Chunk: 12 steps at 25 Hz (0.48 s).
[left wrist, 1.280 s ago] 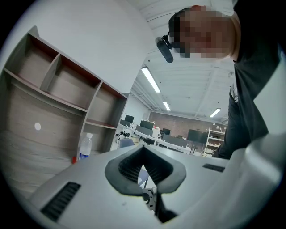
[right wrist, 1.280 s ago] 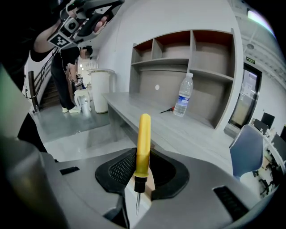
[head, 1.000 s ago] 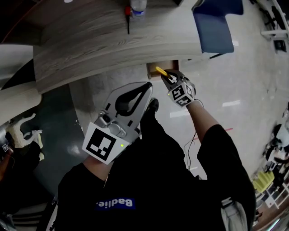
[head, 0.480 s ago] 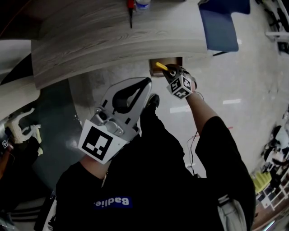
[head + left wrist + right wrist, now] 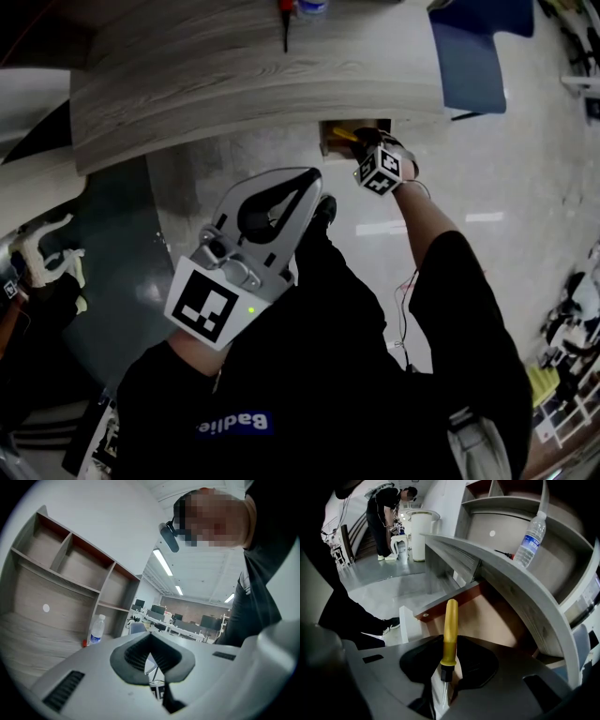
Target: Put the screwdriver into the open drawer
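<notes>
We reach forward and downward with the right sleeve stretched out, the right gripper [image 5: 360,142] tipped steeply down, its jaws clamped on the shaft of the screwdriver [image 5: 451,630]. We hold the left gripper [image 5: 312,178] close before the chest, about level, jaws together with nothing between them.

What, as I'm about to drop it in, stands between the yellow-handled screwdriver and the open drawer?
Nothing visible does. The right tongs grip the screwdriver with its handle pointing into the open drawer, whose visible inside is bare. The desk top overhangs beside it, not across the path.
</notes>
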Each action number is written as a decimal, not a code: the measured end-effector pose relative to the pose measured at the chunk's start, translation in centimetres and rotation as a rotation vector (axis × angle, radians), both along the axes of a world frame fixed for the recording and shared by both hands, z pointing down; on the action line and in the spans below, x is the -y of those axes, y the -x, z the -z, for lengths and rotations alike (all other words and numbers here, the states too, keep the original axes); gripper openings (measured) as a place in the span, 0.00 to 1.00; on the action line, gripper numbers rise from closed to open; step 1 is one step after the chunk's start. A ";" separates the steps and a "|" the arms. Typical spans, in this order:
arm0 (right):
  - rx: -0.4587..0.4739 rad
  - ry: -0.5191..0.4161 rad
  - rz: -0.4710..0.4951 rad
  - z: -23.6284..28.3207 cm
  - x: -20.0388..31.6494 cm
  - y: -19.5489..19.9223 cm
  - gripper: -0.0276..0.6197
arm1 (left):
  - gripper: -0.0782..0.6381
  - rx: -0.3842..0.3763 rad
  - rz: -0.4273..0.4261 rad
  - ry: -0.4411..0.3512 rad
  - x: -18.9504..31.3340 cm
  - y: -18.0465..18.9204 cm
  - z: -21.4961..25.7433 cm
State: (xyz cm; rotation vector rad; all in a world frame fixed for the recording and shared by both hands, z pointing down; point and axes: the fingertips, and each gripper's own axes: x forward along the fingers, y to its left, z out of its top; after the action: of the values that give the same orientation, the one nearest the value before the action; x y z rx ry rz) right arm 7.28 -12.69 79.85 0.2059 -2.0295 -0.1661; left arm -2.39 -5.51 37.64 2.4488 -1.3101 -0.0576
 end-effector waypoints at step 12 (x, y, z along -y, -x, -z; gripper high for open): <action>-0.118 -0.008 0.096 -2.5 0.4 1.0 0.21 | 0.11 0.014 0.021 0.013 -0.2 1.2 -1.0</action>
State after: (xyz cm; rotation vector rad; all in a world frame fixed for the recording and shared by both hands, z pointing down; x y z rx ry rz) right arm 6.23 -13.13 82.35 0.1014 -1.9226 -0.2411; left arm -3.63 -5.27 38.63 2.4289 -1.3383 -0.0379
